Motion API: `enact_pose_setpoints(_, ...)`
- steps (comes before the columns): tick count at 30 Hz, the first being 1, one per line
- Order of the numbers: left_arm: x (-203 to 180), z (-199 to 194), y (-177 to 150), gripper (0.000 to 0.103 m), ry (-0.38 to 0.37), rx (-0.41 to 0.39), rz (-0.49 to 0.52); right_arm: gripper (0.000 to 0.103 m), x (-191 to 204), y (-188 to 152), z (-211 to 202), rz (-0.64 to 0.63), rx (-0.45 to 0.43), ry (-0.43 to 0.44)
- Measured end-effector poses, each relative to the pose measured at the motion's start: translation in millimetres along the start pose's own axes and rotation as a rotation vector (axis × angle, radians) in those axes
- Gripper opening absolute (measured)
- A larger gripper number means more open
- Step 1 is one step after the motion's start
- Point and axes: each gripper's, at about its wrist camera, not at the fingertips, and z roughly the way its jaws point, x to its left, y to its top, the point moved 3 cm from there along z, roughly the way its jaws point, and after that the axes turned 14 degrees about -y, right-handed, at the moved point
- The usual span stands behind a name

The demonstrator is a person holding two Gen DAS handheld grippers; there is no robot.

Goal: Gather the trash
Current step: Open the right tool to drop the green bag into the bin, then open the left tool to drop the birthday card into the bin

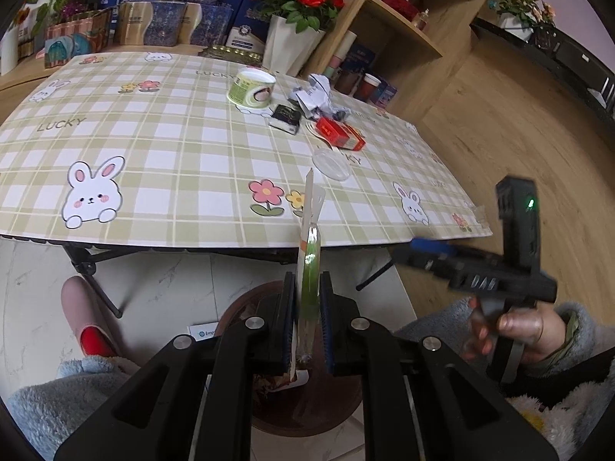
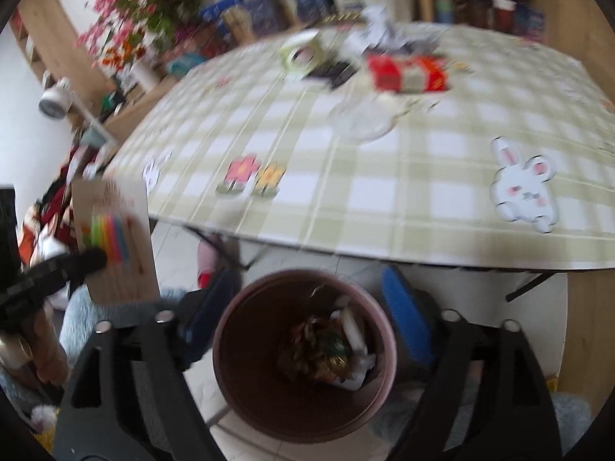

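Cardboard packet [image 1: 307, 269] with coloured sticks sits pinched edge-on in the left claw [image 1: 307, 307], directly above the brown bin [image 2: 303, 353]; release should come only once it hangs inside the rim; right claw [image 2: 307, 307] stands wide and empty over the same bin; beyond both, on the table [image 1: 173, 146], cup [image 1: 251, 90], crumpled paper [image 1: 315, 94], red box [image 1: 340, 134] and clear lid [image 1: 330, 165] remain; the table edge lies just ahead.

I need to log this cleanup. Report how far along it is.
Done: some wrappers already lie in the brown bin. In hand: the left tool clamps a flat candle packet above the bin; the right tool hangs open over it. Left on the table: green cup, crumpled paper, black packet, red box, clear lid.
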Motion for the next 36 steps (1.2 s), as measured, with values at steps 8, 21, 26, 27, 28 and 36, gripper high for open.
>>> enact_pose_setpoints(8, 0, 20, -13, 0.012, -0.004, 0.084, -0.008, 0.089, -12, 15, -24, 0.066, -0.058, -0.032)
enact_pose_setpoints(21, 18, 59, -40, 0.012, 0.02, 0.224, -0.045, 0.096, 1, 21, -22, -0.071, -0.147, -0.098)
enact_pose_setpoints(26, 28, 75, -48, 0.012, 0.045, 0.289, -0.075, 0.096, -6, 23, -22, -0.056, -0.146, -0.105)
enact_pose_setpoints(27, 30, 77, -49, 0.012, 0.047, 0.294, -0.081, 0.096, -7, 24, -23, -0.057, -0.15, -0.113)
enact_pose_setpoints(28, 32, 78, -50, 0.012, 0.049, 0.303, -0.093, 0.096, -10, 26, -24, -0.055, -0.158, -0.127)
enact_pose_setpoints(36, 36, 83, -57, 0.013, 0.038, 0.337, -0.121, 0.096, -25, 34, -28, -0.008, -0.176, -0.149)
